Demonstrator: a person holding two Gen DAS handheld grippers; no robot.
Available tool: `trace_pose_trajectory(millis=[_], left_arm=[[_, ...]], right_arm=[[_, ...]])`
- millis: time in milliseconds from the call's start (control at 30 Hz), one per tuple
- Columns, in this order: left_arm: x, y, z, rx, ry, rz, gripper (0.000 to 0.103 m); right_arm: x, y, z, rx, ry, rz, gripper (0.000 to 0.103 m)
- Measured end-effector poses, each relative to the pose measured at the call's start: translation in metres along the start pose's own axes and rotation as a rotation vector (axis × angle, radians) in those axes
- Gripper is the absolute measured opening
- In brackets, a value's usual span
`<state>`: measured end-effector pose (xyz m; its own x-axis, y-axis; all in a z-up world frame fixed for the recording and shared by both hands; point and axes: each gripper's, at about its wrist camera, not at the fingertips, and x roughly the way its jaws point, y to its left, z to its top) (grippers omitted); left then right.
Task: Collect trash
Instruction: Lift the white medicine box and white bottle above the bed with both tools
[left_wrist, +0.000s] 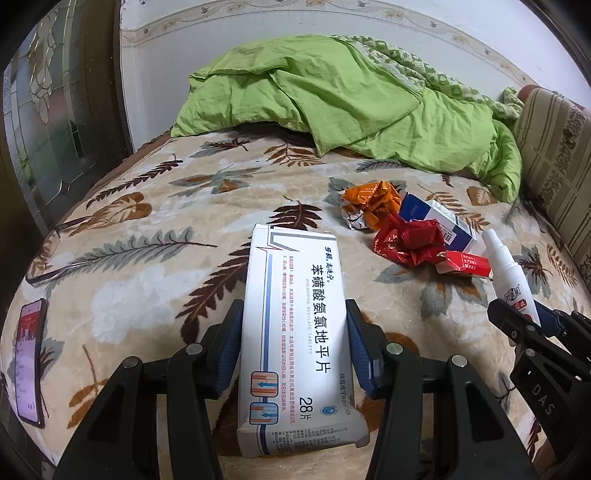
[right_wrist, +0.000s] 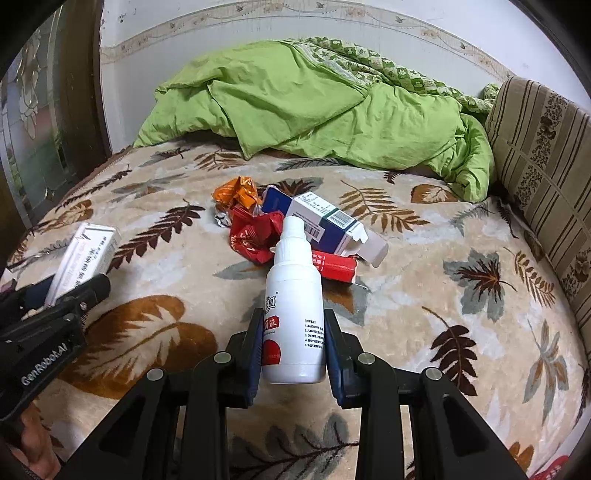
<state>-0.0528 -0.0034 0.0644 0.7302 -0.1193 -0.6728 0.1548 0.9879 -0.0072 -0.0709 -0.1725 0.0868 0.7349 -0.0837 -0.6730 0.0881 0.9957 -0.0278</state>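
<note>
Fingers (left_wrist: 360, 354) of the left gripper (left_wrist: 293, 343), blue-padded, were clamped on both long sides of a white cardboard tablet box (left_wrist: 291, 332) w/ blue-red stripes, so the L grip was closed on it. Box ran lengthwise between the fingers, its far end sticking out well past the tips, above the leaf-print beige blanket (left_wrist: 147, 258). Beyond it & to the right lay the trash pile: crumpled orange foil wrapper (left_wrist: 371, 205), crumpled red wrapper (left_wrist: 410, 240), blue-white carton (left_wrist: 439, 221), small red box (left_wrist: 467, 264), all touching or just beside each other. At right edge the right gripper (left_wrist: 526, 317) showed w/ a white plastic spray bottle (left_wrist: 508, 273) between its tips. A phone (left_wrist: 31, 354) w/ lit screen lay at far left; rumpled green quilt (left_wrist: 351, 107) at the back.

Right wrist view: fingers (right_wrist: 253, 343) pressed the lower body of the white spray bottle (right_wrist: 295, 306) from both sides, R grip (right_wrist: 291, 332) closed on it, cap end pointing away, past the tips. Bottle's cap overlapped the pile in view: red wrapper (right_wrist: 255, 236) left of it, blue-white carton (right_wrist: 321, 221) w/ open flap behind, small red box (right_wrist: 336, 266) to the right, orange wrapper (right_wrist: 238, 194) farther back. Left gripper (right_wrist: 70, 291) at left edge w/ the tablet box (right_wrist: 86, 254) in it. Striped cushion (right_wrist: 543, 155) at right.
</note>
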Motion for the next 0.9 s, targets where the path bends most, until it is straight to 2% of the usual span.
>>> trace_pose_trajectory(millis=[400, 900], left_arm=[[-0.0002, -0.0024, -0.0003, 0.010, 0.004, 0.001, 0.051], [-0.0006, -0.0043, -0.0011, 0.011, 0.002, 0.003, 0.051]], right_arm=[[-0.0029, -0.0015, 0.0011, 0.024, -0.011, 0.046, 0.031], [-0.0027, -0.0016, 0.0012, 0.029, -0.006, 0.055, 0.031]])
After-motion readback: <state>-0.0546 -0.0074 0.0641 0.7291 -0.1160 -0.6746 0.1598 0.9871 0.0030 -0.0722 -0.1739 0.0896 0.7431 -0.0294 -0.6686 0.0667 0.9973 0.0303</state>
